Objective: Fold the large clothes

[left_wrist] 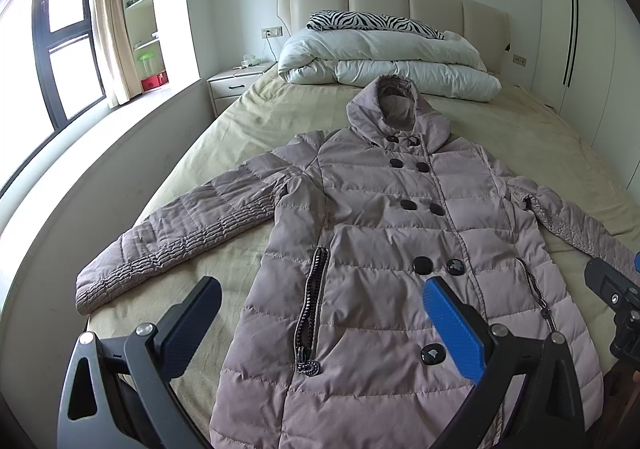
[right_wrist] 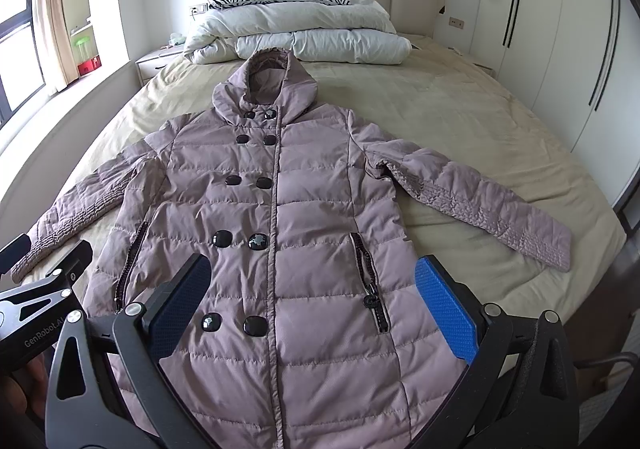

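A mauve quilted hooded coat [left_wrist: 384,225] lies flat, front up, on the bed, hood toward the headboard and both sleeves spread out. It also shows in the right wrist view [right_wrist: 280,209]. My left gripper [left_wrist: 320,313] is open and empty, held above the coat's lower left part near the zip pocket. My right gripper [right_wrist: 316,293] is open and empty above the coat's lower front. The right gripper's body shows at the left wrist view's right edge [left_wrist: 616,297]; the left gripper's body shows at the right wrist view's left edge [right_wrist: 44,289].
The bed [right_wrist: 460,117] has a beige sheet. A folded white duvet [left_wrist: 384,61] and a zebra pillow [left_wrist: 376,23] lie at the headboard. A nightstand [left_wrist: 232,83] and window sill stand left; white wardrobes [right_wrist: 560,29] stand right.
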Demonstrator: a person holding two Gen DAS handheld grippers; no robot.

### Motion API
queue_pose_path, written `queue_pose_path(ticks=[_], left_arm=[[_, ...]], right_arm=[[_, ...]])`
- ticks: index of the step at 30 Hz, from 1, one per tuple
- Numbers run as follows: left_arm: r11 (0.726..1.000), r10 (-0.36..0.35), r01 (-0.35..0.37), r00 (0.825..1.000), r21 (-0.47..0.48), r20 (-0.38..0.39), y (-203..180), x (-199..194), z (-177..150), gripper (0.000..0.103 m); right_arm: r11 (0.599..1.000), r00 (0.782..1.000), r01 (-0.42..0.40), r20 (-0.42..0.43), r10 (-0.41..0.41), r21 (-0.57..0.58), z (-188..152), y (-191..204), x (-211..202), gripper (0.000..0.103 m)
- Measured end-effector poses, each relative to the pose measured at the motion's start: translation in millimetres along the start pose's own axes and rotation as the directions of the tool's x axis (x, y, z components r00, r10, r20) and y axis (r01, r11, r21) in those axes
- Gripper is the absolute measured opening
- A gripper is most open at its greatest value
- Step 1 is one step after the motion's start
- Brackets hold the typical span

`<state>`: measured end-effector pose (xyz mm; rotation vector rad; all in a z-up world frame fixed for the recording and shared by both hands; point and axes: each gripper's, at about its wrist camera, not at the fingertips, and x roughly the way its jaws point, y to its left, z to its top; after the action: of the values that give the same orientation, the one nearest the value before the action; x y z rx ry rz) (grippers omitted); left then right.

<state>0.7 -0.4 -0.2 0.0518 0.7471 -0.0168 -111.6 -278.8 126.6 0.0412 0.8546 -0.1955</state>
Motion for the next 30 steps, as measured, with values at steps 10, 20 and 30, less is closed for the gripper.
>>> queue_pose_path(ticks=[10,20,30], left_arm=[[1.0,0.001,-0.001,1.0,0.001,-0.003,0.0,0.2,0.1,0.103],[1.0,0.001,-0.001,1.0,0.002,-0.006,-0.1,0.4,0.2,0.103],[1.0,0.001,-0.001,1.0,0.002,-0.007,-0.1,0.5,0.3,0.103]], right_arm=[[1.0,1.0,0.0,-0.002,0.0,0.0,-0.8,0.2,2.0,0.103],[1.0,1.0,0.001,-0.004,-0.001,-0.001,-1.5,0.2,2.8,0.103],[1.0,1.0,0.001,-0.006,-0.001,-0.001,-6.0,-0.6,3.7,0.103]])
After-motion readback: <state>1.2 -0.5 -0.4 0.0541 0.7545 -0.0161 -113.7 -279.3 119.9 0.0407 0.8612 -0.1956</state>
